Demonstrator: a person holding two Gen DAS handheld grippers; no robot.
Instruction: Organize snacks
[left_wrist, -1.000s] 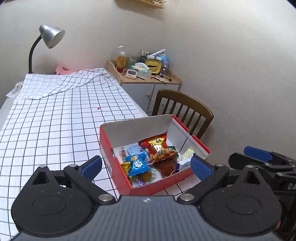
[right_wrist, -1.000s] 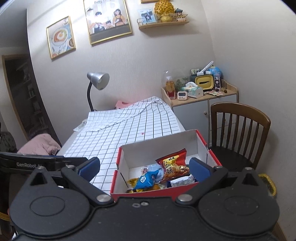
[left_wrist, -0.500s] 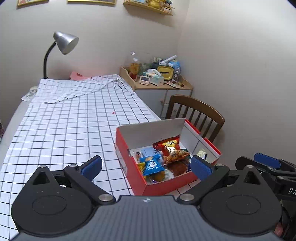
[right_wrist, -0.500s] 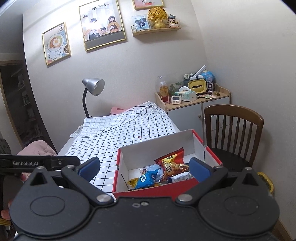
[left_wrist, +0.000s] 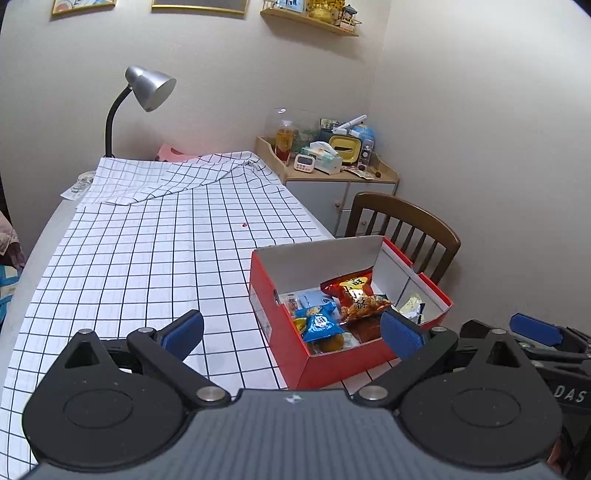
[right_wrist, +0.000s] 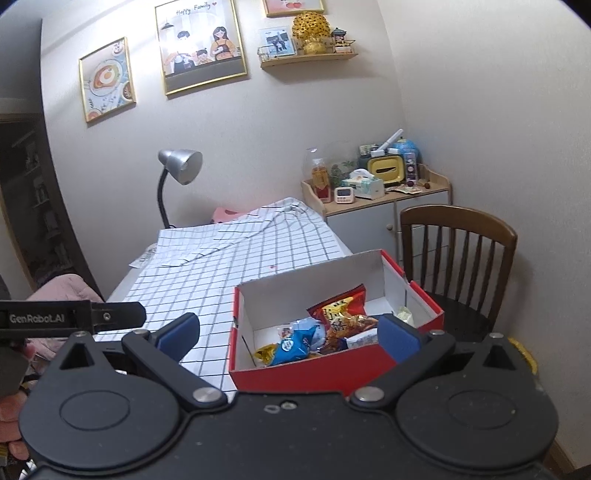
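A red cardboard box (left_wrist: 280, 332) (right_wrist: 306, 373) with a white inside stands at the near right corner of the checked table. Several snack packs lie in it: a red-orange bag (left_wrist: 356, 295) (right_wrist: 341, 314), a blue packet (left_wrist: 317, 323) (right_wrist: 293, 345), a yellow one (right_wrist: 264, 354) and a pale wrapped piece (left_wrist: 412, 304). My left gripper (left_wrist: 291, 332) is open and held back above the table's near edge, empty. My right gripper (right_wrist: 288, 332) is open too, empty, just short of the box. Its tip (left_wrist: 535, 330) shows at the right of the left wrist view.
A white cloth with a black grid (left_wrist: 155, 251) covers the table. A grey desk lamp (left_wrist: 147, 88) stands at the far end. A wooden chair (right_wrist: 458, 251) sits right of the box, and a cluttered cabinet (right_wrist: 376, 199) is in the corner behind it.
Both grippers have drawn back and tilted upward, so more of the wall and pictures shows. The box and its snacks have not moved. Both stay open.
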